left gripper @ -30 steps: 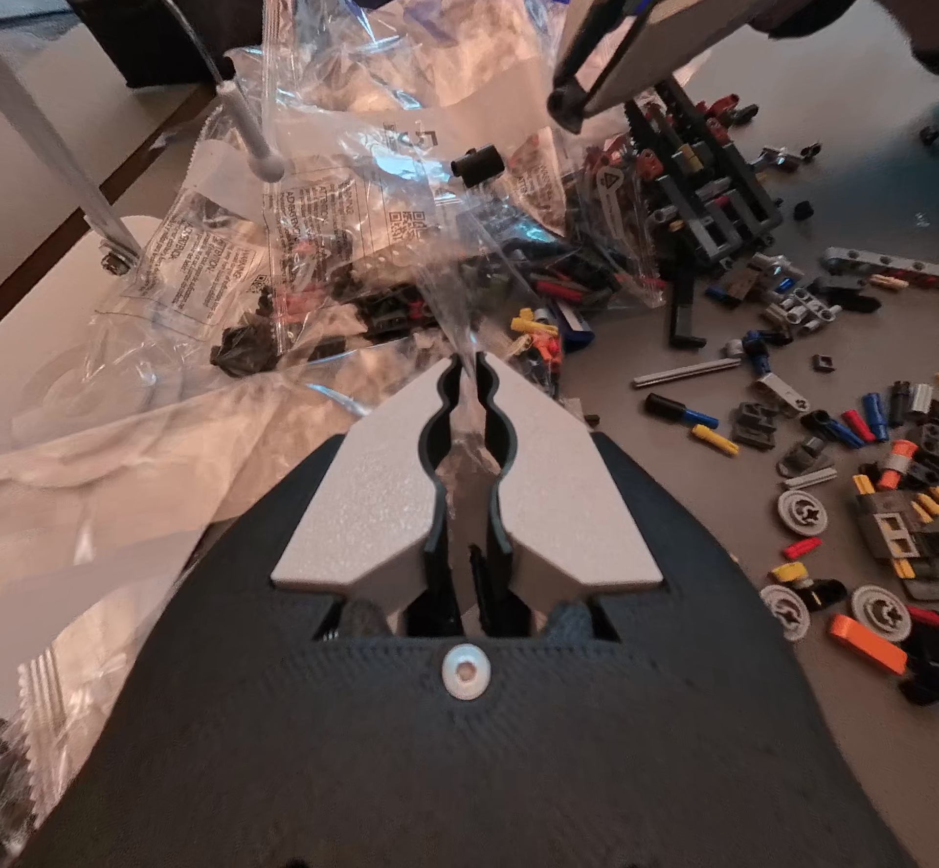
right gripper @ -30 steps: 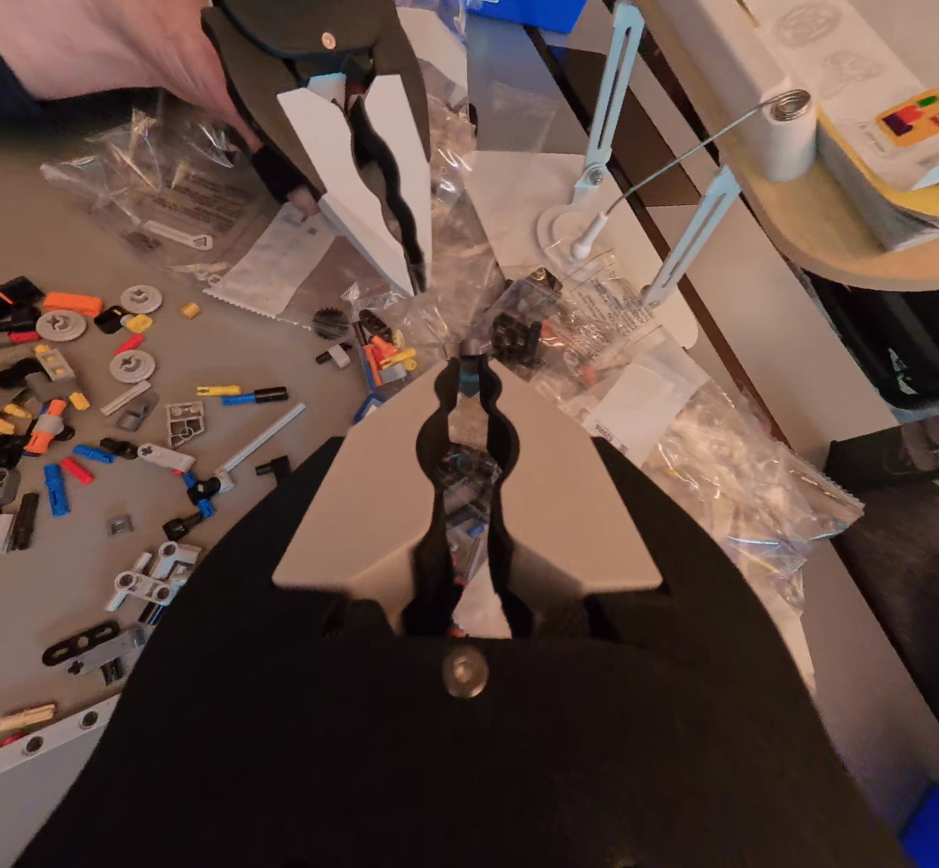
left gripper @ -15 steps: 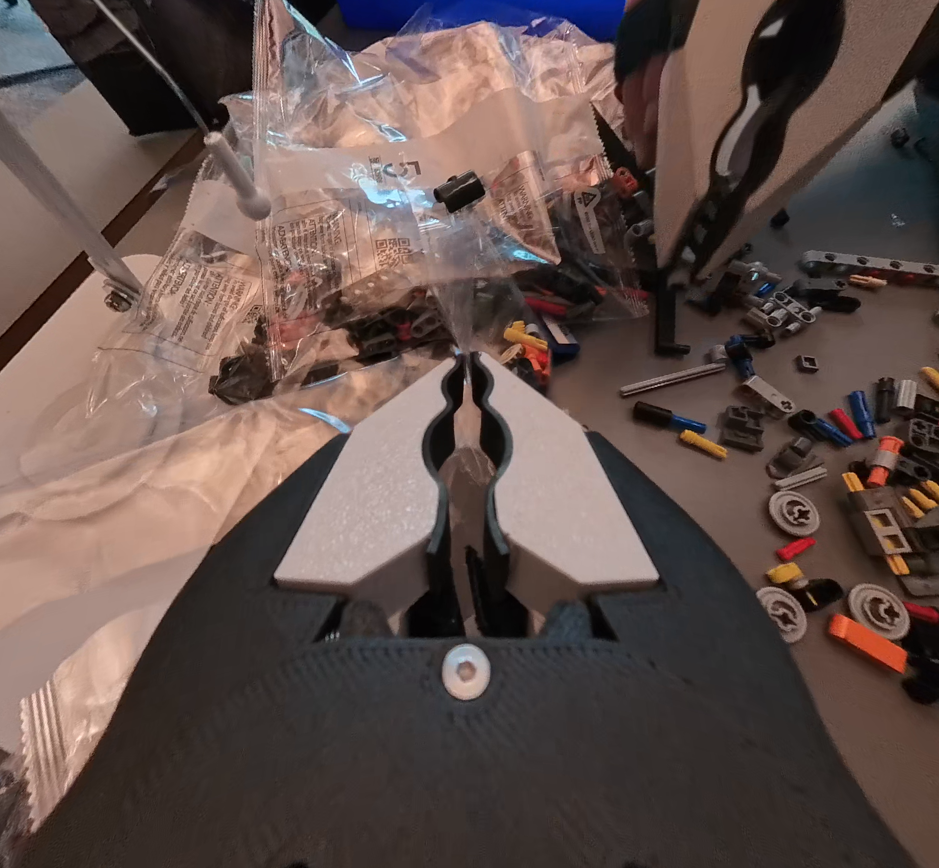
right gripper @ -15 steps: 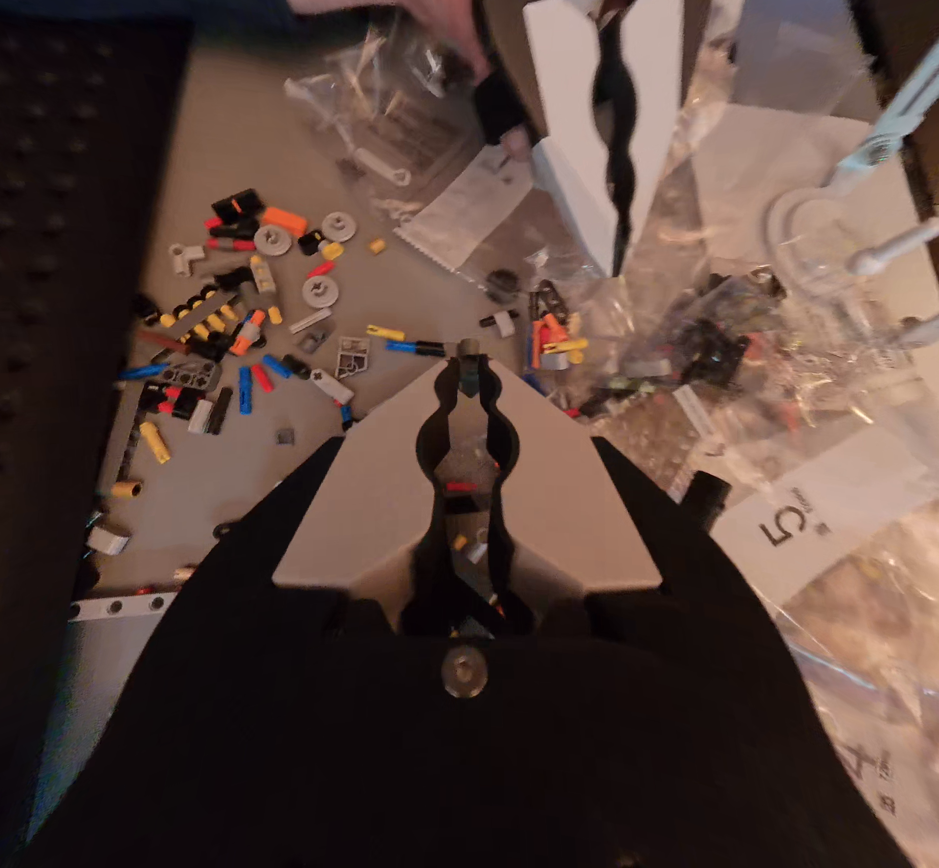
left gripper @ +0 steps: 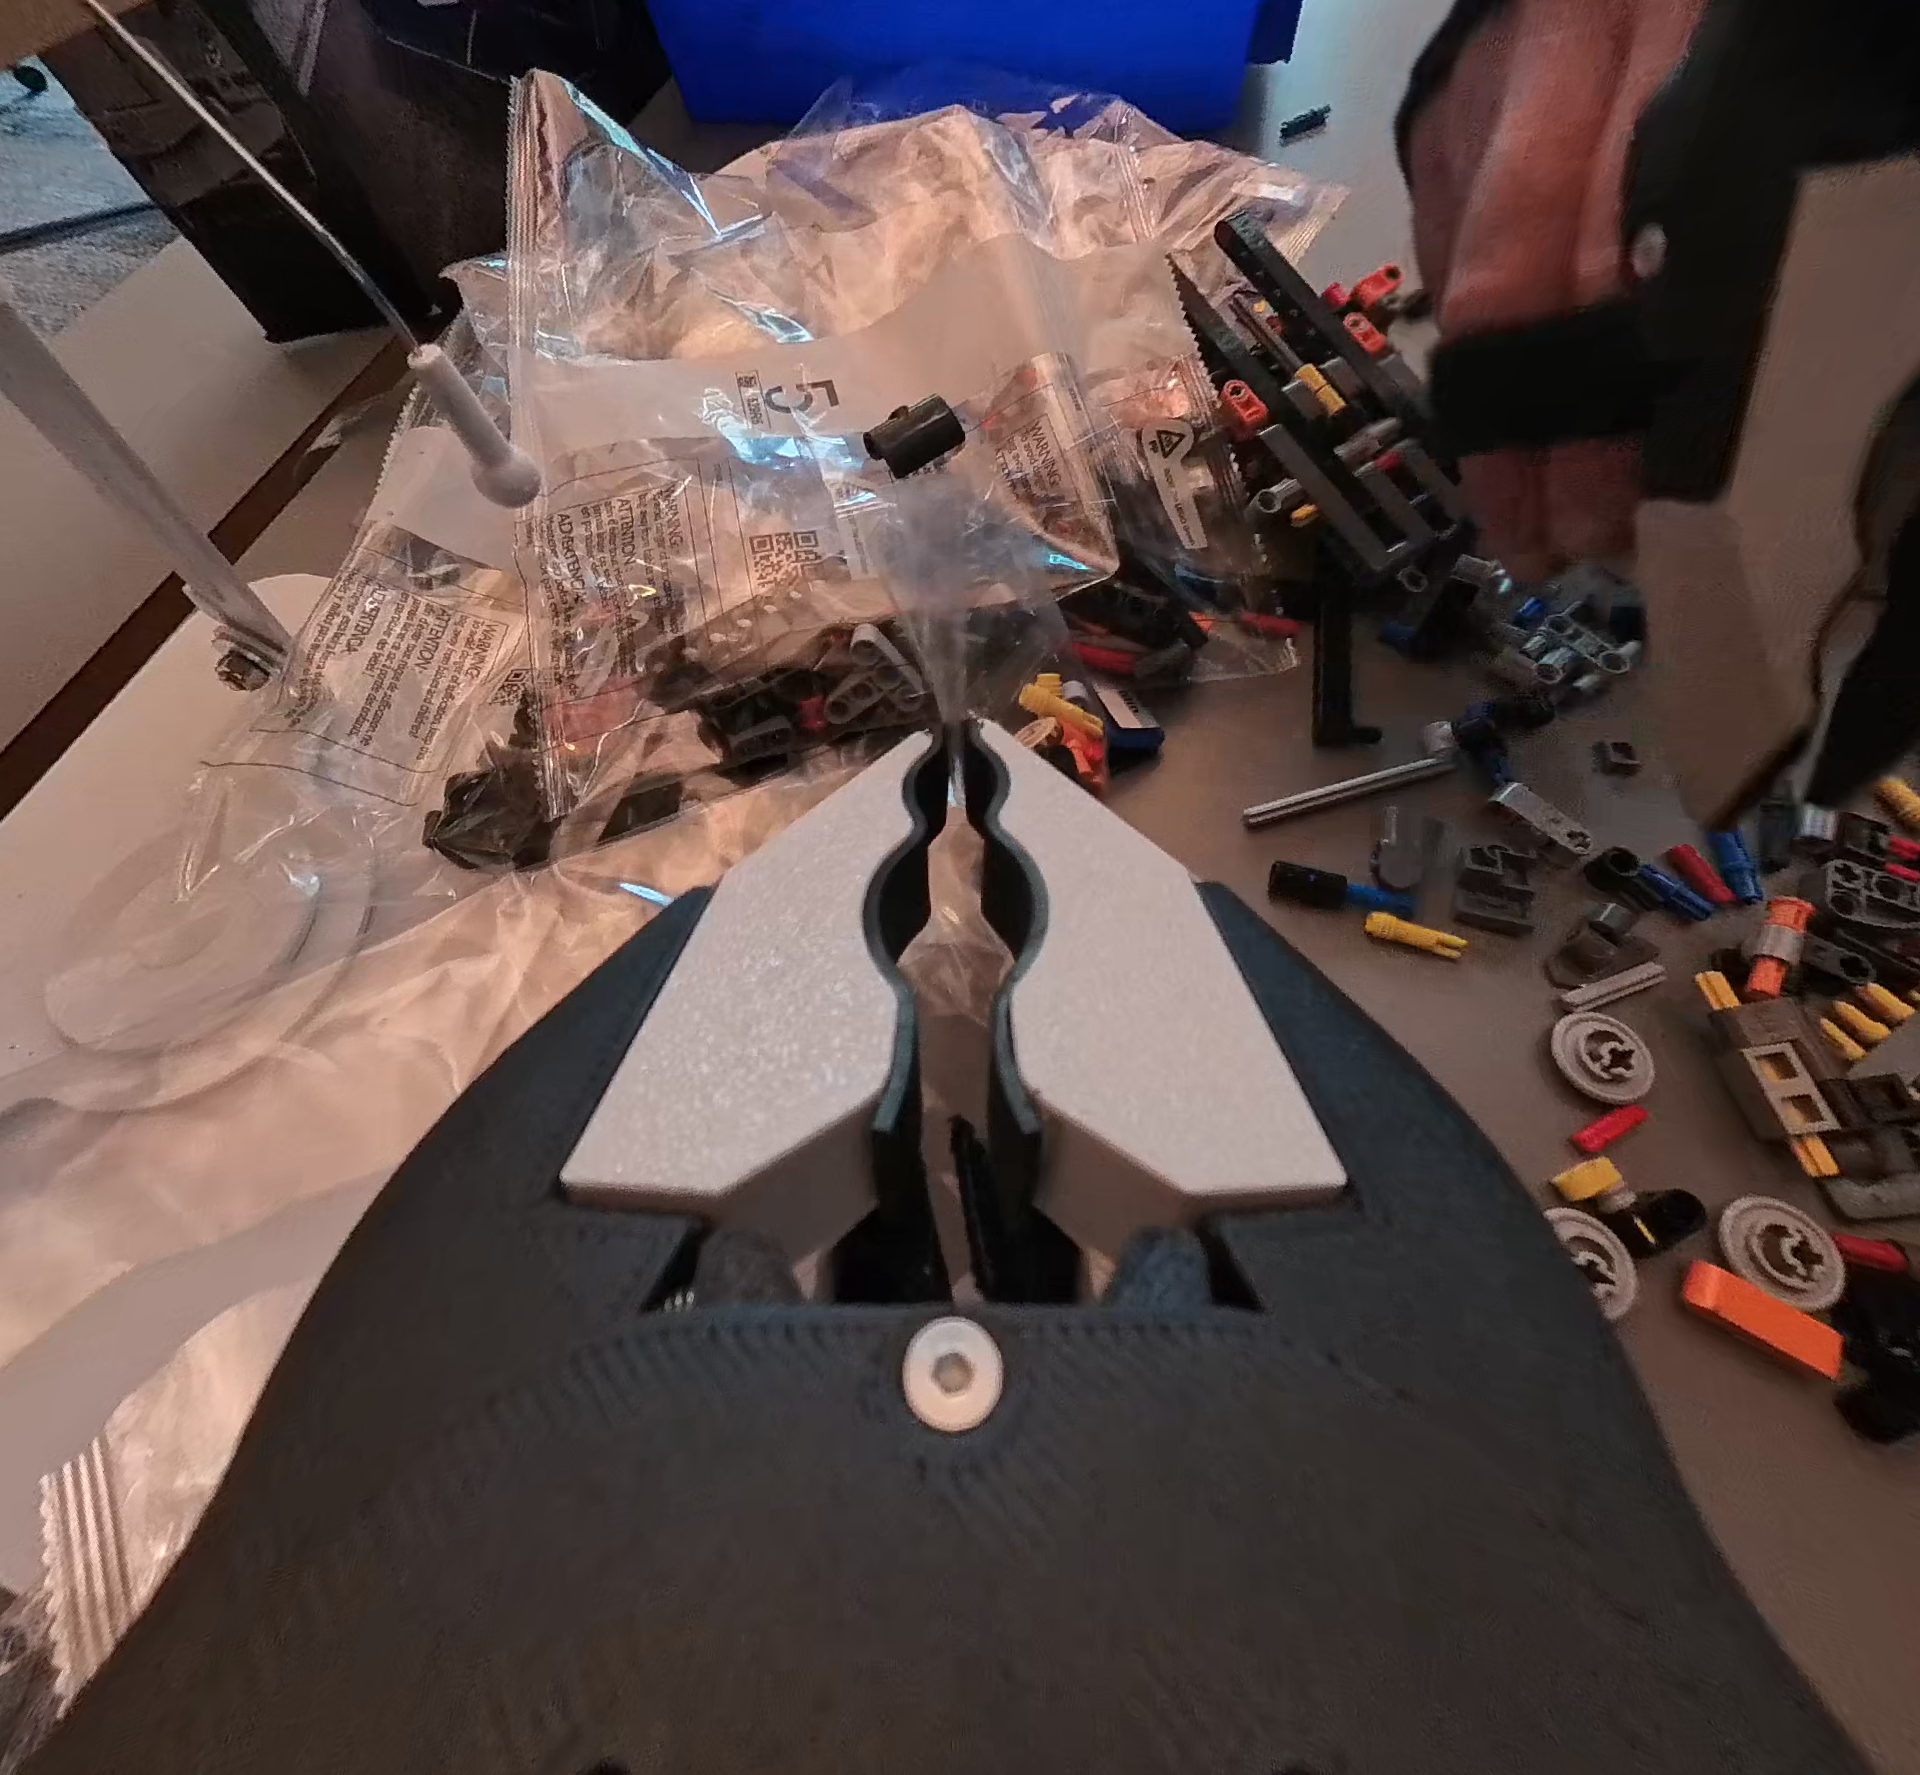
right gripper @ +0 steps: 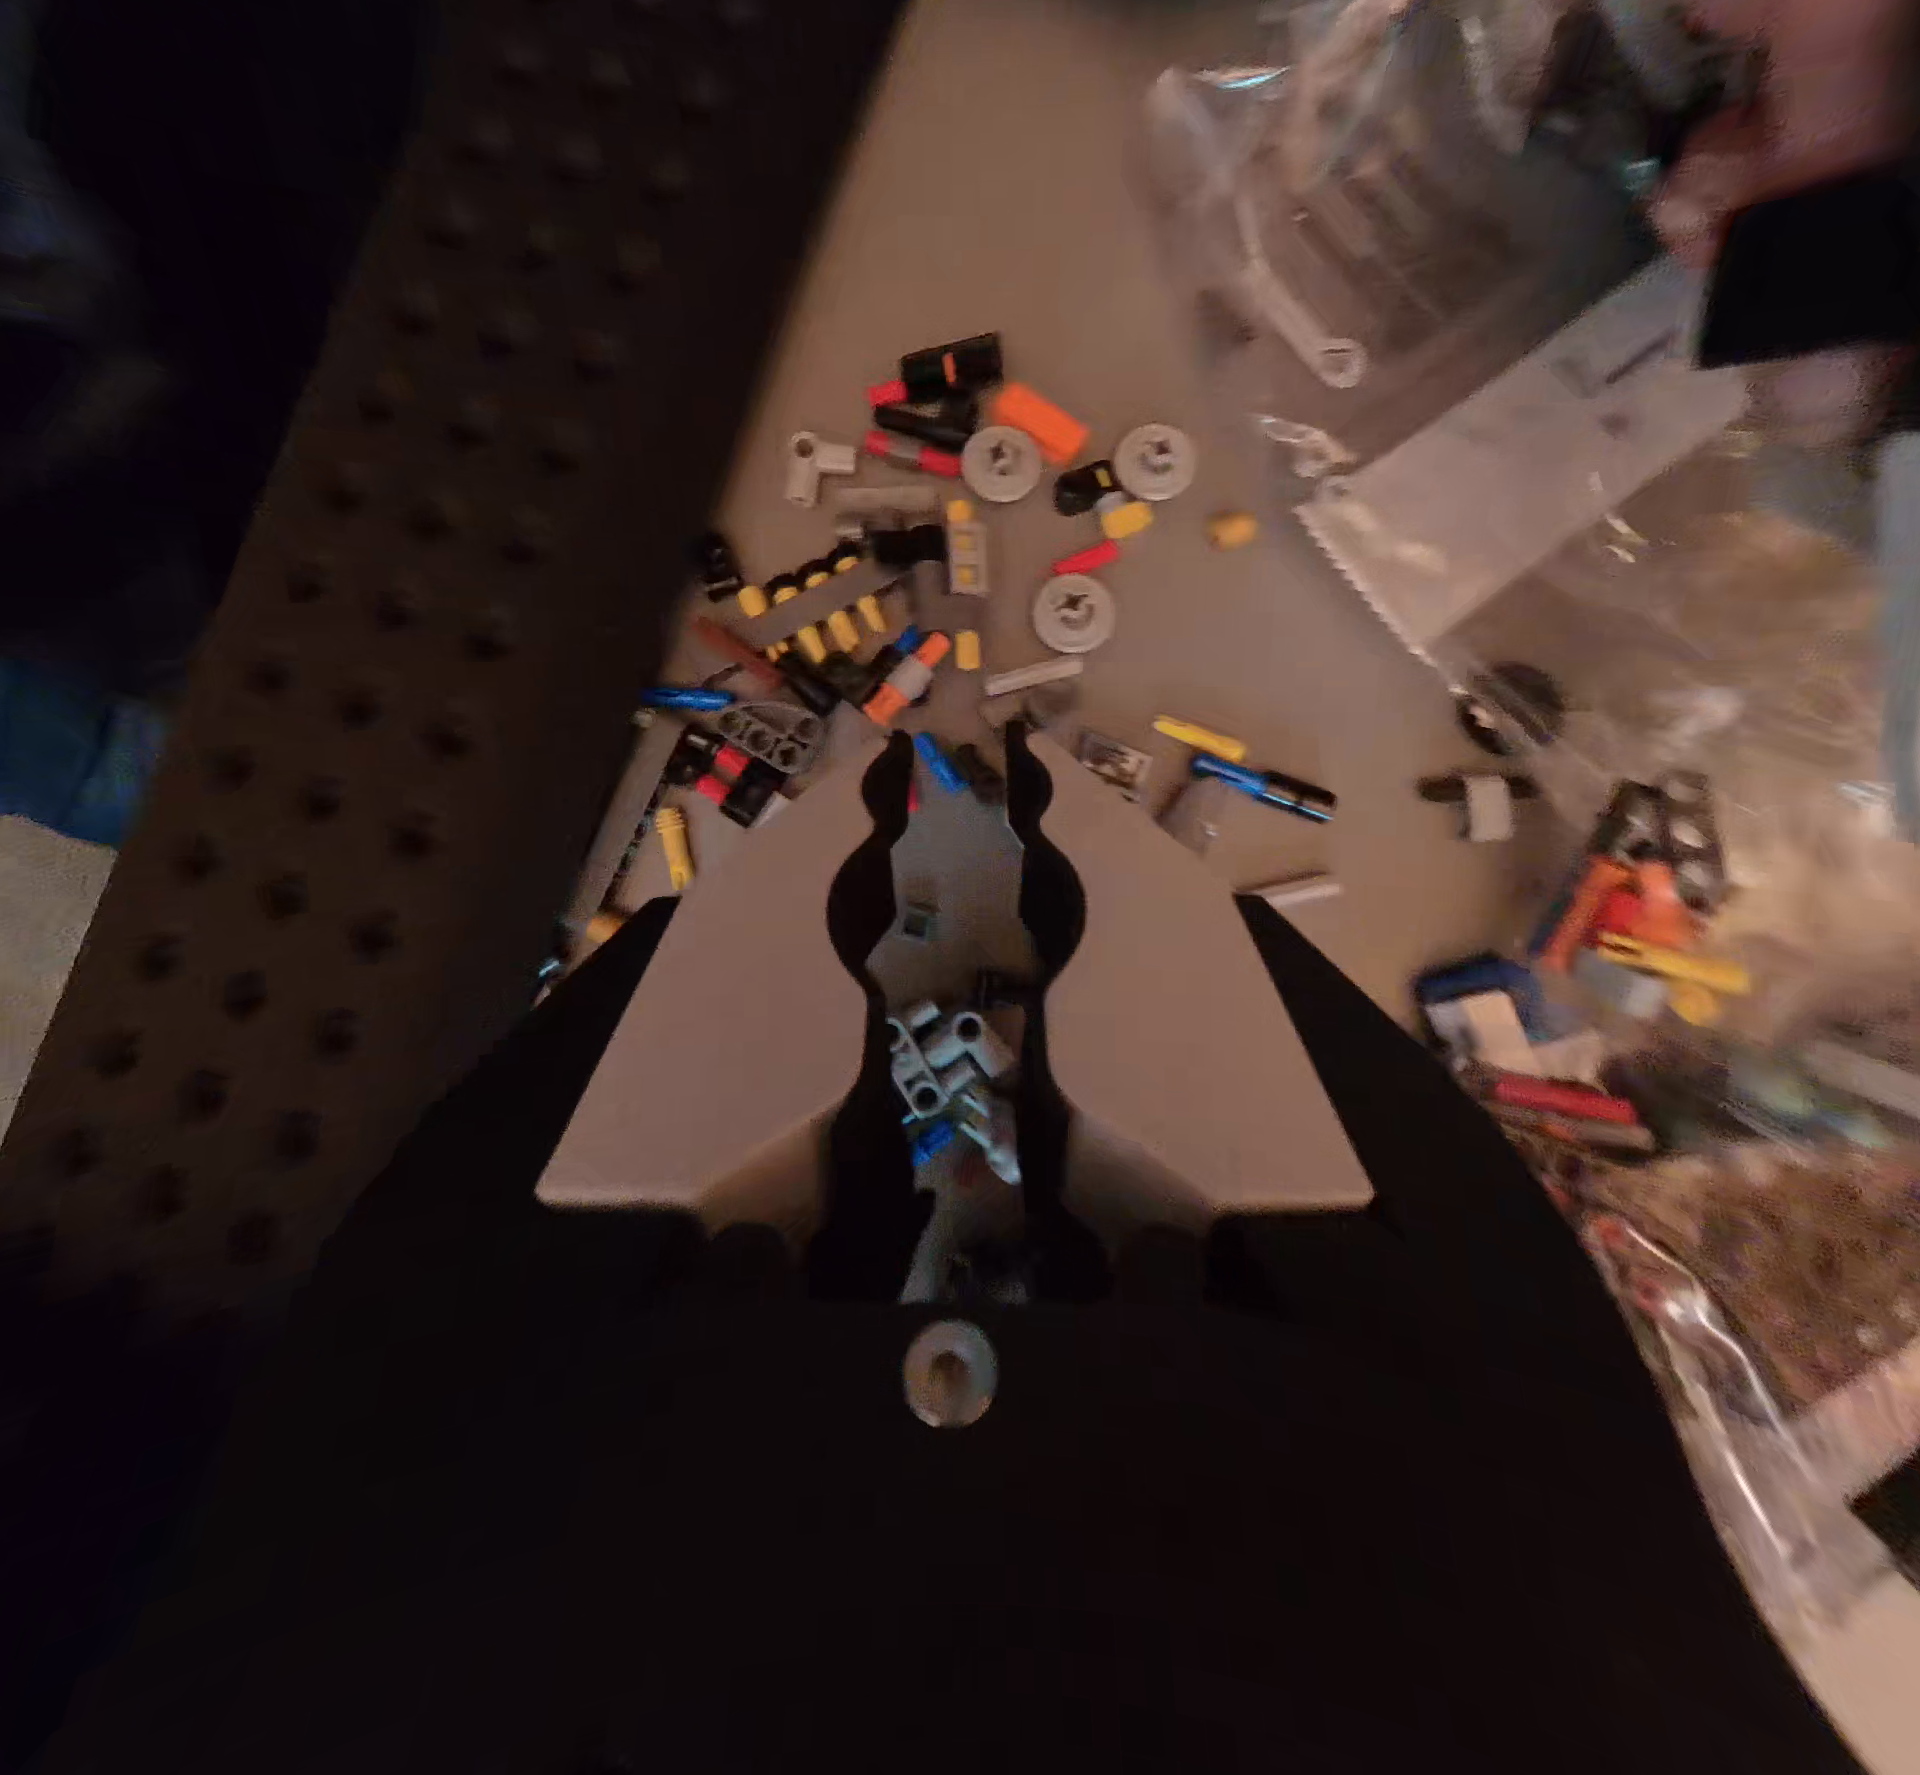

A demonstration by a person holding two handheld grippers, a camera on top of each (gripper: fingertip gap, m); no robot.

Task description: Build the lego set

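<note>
Lego frame (left gripper: 1340, 437) hasn't been touched yet, quick update from the claws outward.

My left claw (left gripper: 956, 733) is still clamped on a twisted bit of film from the clear parts bag (left gripper: 790, 520), same pinch as a second ago, tips basically together.

The change is on the other side. My right claw (right gripper: 956, 738) had a little grey and blue bit nipped at its tip over the bags a second ago. Now it has swung across to the loose parts pile (right gripper: 904, 582) and the jaws are apart with nothing between the tips. That view is blurry, so I can't tell where the bit landed. My read is that I'm back to picking from the pile, not fitting anything.

The frame sits on the table (right gripper: 1039, 167), far and right of my left claw, just past the bag's serrated edge and partly behind it. It's a long dark grey ladder of beams with red and yellow pins. The long axis runs far to near, drifting right as it comes near, and it looks tilted, propped on a black leg at the near end.
</note>
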